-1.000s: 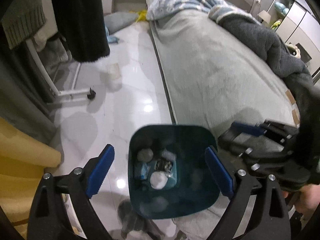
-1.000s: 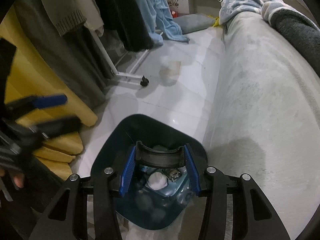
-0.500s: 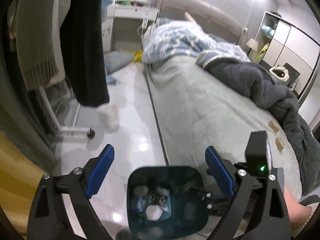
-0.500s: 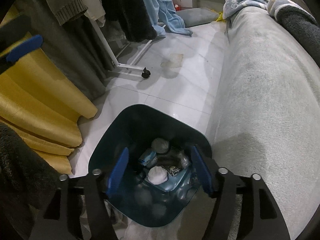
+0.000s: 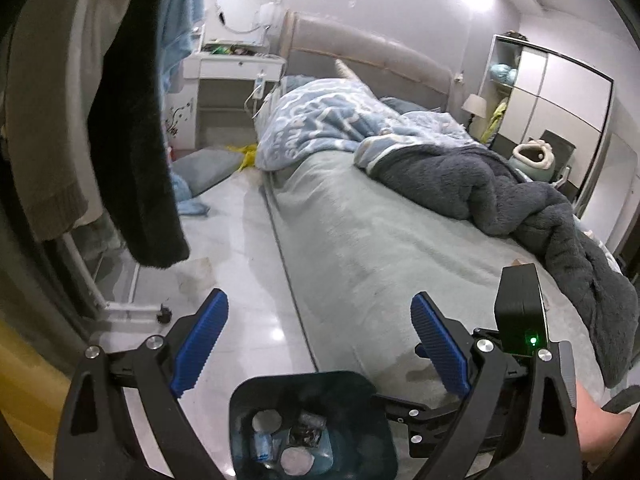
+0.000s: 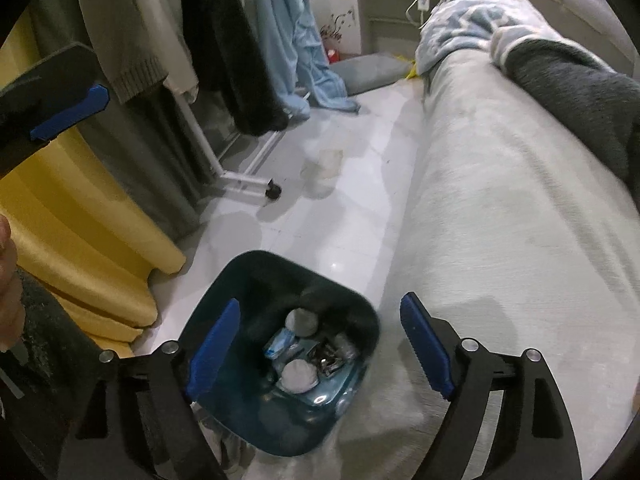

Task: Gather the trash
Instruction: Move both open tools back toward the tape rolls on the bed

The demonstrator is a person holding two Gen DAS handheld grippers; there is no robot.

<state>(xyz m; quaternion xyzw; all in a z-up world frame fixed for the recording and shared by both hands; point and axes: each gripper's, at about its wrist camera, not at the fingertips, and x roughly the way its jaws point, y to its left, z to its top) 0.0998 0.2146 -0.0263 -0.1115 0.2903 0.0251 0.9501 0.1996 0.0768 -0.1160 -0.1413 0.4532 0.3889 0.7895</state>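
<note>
The dark teal bin (image 6: 280,356) on the floor beside the bed (image 6: 500,220) already holds wads and wrappers. The right hand-held gripper (image 6: 320,344) is opening, empty; the left hand-held gripper (image 5: 320,344) is spread, empty. A crumpled plastic scrap (image 6: 324,164) remains farther along the floor.

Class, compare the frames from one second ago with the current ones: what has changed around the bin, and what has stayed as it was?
The right gripper let go of a dark curved piece over the blue bin; its jaws are opening with nothing between them. The left gripper tilted up from the bin toward the bed, open throughout. The bin, the cup on the floor and the bedding kept their places.
</note>
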